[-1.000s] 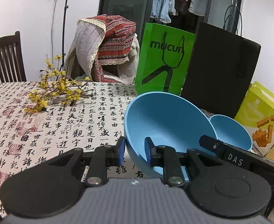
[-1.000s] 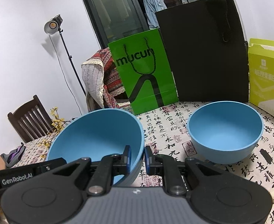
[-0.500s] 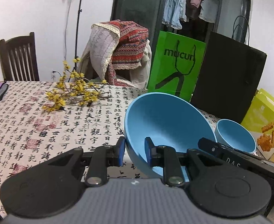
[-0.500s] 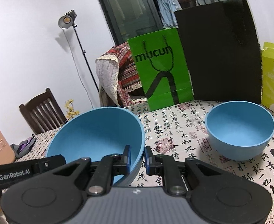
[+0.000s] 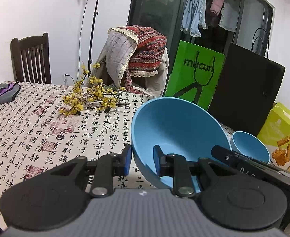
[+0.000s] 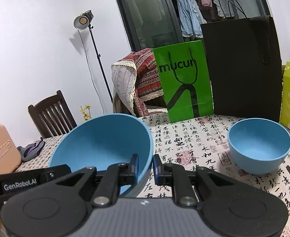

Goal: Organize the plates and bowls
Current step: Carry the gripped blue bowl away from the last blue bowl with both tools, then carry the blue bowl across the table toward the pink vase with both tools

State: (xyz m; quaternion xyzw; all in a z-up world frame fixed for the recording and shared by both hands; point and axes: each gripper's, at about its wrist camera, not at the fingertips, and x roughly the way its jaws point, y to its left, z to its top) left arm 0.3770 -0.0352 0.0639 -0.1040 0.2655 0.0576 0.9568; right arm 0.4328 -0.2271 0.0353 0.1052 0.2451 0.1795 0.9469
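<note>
On the calligraphy-print bench (image 5: 36, 130), green bag (image 6: 184, 83) and black bag (image 6: 241, 67) stand behind. Left tool (image 5: 141, 158) and right tool (image 6: 145, 166) both clamp the large blue bowl (image 5: 176, 130) by its rim, lifted near the small bowl (image 6: 259, 144).

Matt smooth blue plastic bowl (image 5: 176, 126), printed cloth tablecloth (image 5: 36, 130), glossy green paper bag (image 5: 196, 75).

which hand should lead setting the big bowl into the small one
Right. The small bowl sits on the right hand-held gripper's side with bare table between. The left hand-held gripper grips the big bowl's far rim.
</note>
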